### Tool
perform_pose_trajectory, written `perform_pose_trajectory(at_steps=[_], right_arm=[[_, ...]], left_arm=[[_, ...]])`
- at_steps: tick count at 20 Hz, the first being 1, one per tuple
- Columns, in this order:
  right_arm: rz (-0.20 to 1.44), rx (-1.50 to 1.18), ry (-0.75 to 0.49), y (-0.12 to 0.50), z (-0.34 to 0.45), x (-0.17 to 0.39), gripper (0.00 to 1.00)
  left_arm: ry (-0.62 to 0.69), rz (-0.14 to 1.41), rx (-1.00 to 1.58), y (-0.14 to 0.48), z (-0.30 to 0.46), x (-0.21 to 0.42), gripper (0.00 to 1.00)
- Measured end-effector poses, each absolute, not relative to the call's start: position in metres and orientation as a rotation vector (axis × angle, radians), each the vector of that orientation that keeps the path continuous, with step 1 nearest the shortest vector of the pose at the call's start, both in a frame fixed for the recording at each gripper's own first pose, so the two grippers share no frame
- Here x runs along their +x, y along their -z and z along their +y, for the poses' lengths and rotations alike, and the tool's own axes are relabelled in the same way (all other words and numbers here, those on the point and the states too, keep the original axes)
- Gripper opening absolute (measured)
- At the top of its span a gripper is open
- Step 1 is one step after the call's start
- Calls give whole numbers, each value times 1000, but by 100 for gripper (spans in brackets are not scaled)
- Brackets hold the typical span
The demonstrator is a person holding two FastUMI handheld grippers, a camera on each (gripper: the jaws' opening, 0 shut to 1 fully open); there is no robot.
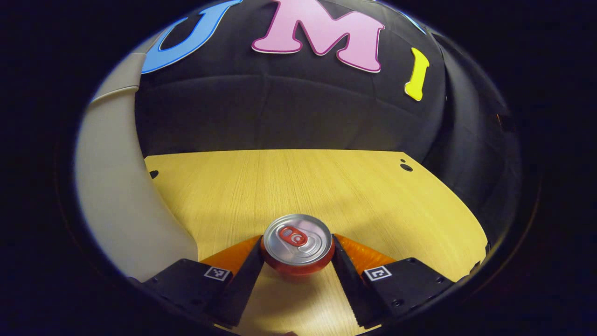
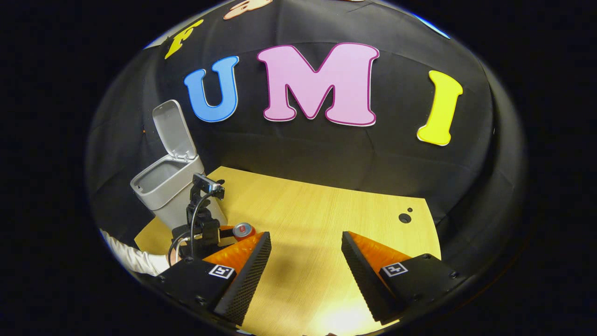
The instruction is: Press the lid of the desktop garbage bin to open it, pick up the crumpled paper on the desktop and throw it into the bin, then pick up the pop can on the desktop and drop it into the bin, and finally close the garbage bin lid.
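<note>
I see the red pop can with a silver top and red pull tab [image 1: 297,247] standing upright on the yellow wood-grain counter [image 1: 326,186], just beside the pale grey plastic bin [image 2: 173,191], whose lid [image 2: 172,128] is tipped up. My left gripper [image 1: 297,261] has its jaws pressed against both sides of the can. My right gripper [image 2: 305,266] hovers over bare counter, jaws wide, holding nothing.

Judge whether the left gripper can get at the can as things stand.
Probably yes: the left gripper already has the upright can between its fingers, apparently touching both sides, with nothing in the way on the table.
</note>
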State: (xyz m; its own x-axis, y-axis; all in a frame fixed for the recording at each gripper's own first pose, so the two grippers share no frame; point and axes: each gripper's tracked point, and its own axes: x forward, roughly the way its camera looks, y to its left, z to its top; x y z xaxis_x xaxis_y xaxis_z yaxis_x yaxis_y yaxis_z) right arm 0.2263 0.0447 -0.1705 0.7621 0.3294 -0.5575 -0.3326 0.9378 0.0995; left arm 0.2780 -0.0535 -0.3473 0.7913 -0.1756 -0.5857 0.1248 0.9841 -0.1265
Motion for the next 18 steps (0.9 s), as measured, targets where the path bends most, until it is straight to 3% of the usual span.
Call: perform_pose_trajectory(at_steps=[4,9,14,18], right_arm=[[604,27,-347,167,44,224,98],[563,53,-355,154,54,219,98],[524,78,-380,145,67,210,98],[515,105,-397,145,85,199,98]], left_arm=[[188,570,-60,301,-56,269,87],[211,398,-56,174,-47,251,87],[110,194,-19,40,20,226,86],[-4,173,27,12,93,205,86]])
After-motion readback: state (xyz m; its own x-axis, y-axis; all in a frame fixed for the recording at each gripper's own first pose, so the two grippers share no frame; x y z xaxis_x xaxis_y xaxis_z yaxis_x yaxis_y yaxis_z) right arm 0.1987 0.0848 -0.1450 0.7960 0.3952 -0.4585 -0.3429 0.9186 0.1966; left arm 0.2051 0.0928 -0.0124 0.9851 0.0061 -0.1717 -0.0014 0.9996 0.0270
